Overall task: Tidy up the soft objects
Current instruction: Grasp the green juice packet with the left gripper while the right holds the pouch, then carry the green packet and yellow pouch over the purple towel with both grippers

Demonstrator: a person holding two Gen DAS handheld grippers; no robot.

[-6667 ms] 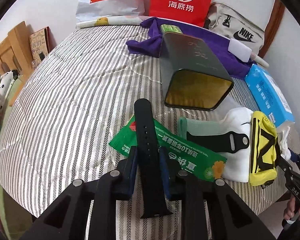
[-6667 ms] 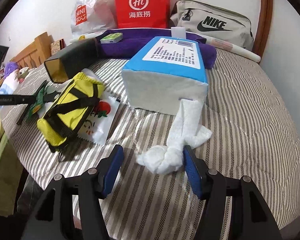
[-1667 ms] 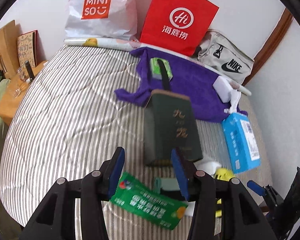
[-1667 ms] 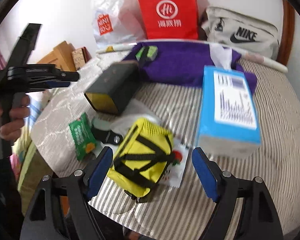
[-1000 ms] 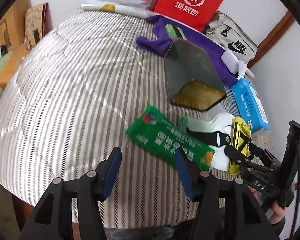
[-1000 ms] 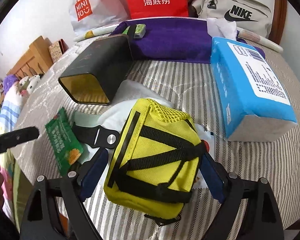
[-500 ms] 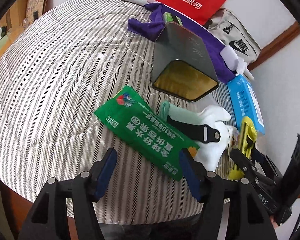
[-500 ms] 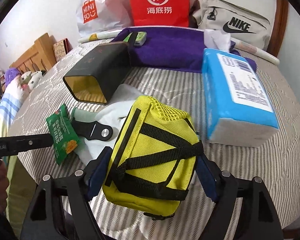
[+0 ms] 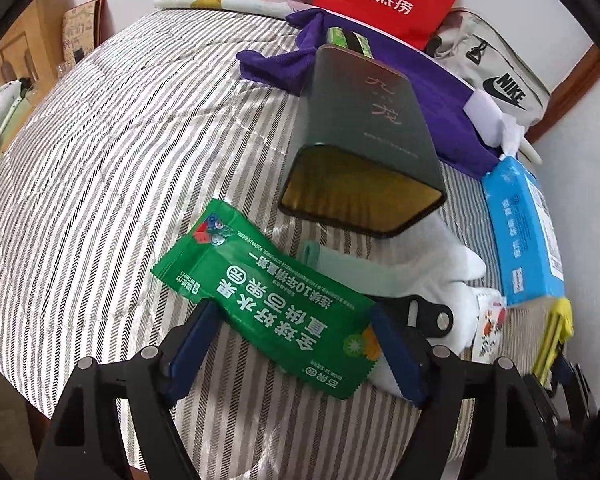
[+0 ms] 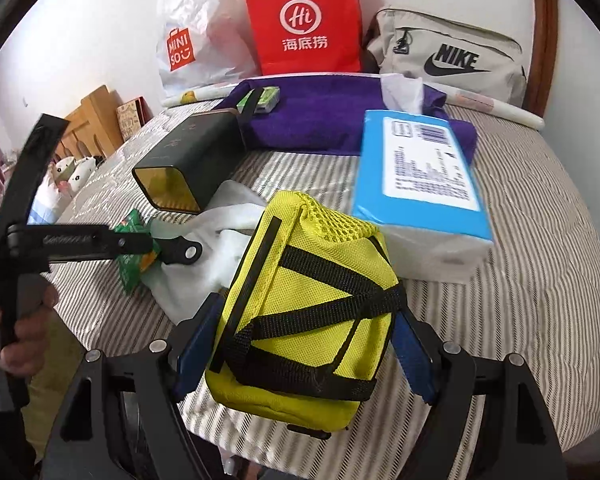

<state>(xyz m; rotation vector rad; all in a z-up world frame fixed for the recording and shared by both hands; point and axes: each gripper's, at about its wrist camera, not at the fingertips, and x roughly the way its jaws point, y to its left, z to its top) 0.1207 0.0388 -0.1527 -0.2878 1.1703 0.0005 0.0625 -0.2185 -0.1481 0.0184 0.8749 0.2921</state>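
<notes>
The right gripper (image 10: 304, 344) is clamped on the yellow mesh pouch (image 10: 304, 300), both pads pressing its sides; the pouch appears raised slightly off the striped bed cover (image 10: 540, 280). The left gripper (image 9: 296, 344) stands spread, and its jaws have just been opening; the green wipes packet (image 9: 272, 304) lies flat on the cover between its fingers, not pinched. Ahead of the left gripper, past the packet, lies the dark rectangular tin (image 9: 364, 128) on its side, mouth toward the camera. To that gripper's right are a white cloth (image 9: 440, 264) and a black strap (image 9: 428, 312) lying on it. Beyond the right gripper's far finger sits the blue tissue pack (image 10: 420, 168). Judged progress: partial. One item is in hand, one is about to be taken; cloth, strap and tissue pack remain unsorted near the bed edge.
</notes>
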